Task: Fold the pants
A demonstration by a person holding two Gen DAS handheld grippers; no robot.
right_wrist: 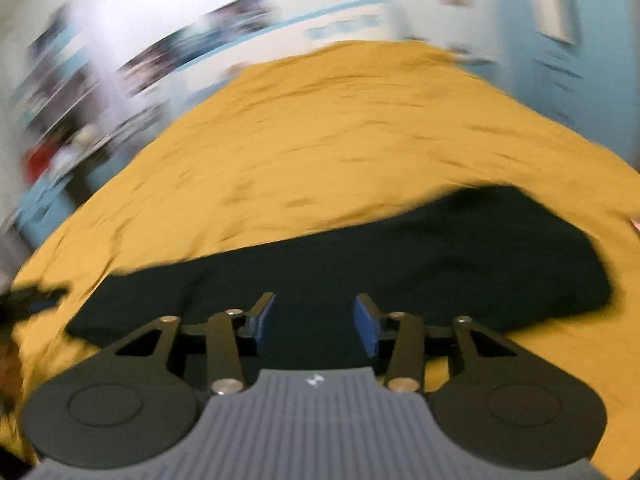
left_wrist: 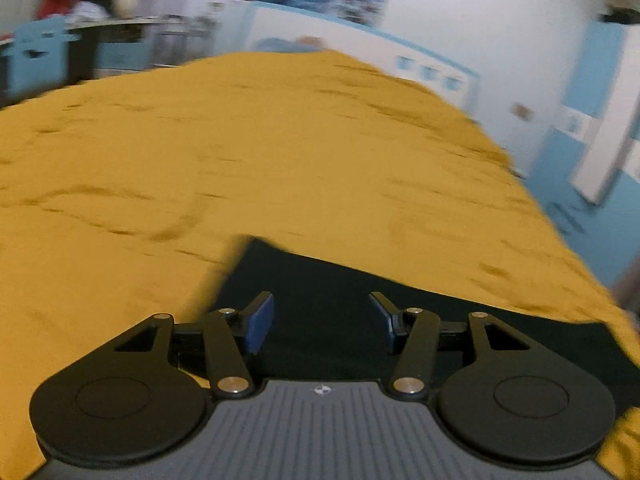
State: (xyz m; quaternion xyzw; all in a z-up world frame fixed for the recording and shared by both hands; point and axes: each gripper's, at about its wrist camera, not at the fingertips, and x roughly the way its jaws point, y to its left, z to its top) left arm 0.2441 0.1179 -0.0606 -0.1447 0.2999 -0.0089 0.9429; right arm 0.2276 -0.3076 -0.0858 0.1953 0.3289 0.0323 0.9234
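The pants [right_wrist: 360, 264] are dark and lie flat on a bed with a yellow cover [left_wrist: 280, 152]. The left claw [left_wrist: 322, 322] tilts down over one corner of them, its blue pads [left_wrist: 260, 322] spread apart, pinching nothing. The right claw [right_wrist: 316, 324] also tilts down over them, spread and empty.
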